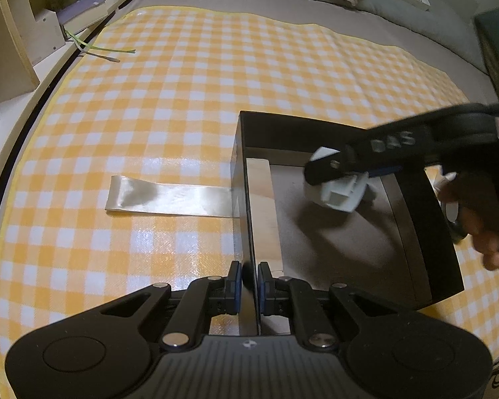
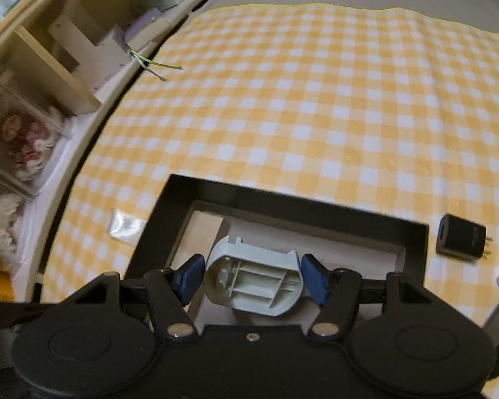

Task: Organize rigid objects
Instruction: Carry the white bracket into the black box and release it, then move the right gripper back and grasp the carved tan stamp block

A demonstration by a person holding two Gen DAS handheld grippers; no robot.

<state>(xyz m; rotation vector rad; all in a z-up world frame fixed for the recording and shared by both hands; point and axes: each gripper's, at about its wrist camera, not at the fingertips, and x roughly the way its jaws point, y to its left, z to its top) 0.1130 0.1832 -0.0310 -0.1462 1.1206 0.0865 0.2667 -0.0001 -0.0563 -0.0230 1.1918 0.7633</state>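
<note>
Over checked cloth [image 2: 316, 116], pale grey, ribbed, perhaps plastic part [image 2: 254, 282].

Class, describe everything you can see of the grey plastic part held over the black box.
The grey plastic part is a pale, oval-ended moulded piece, seemingly rigid plastic. Its open underside shows crossing ribs and a small hole; a square hollow stub juts from one end. The right gripper clamps its two rounded ends between blue pads. It hangs tilted above the floor of the black box, casting a shadow there, and appears to touch nothing but the pads.
</note>
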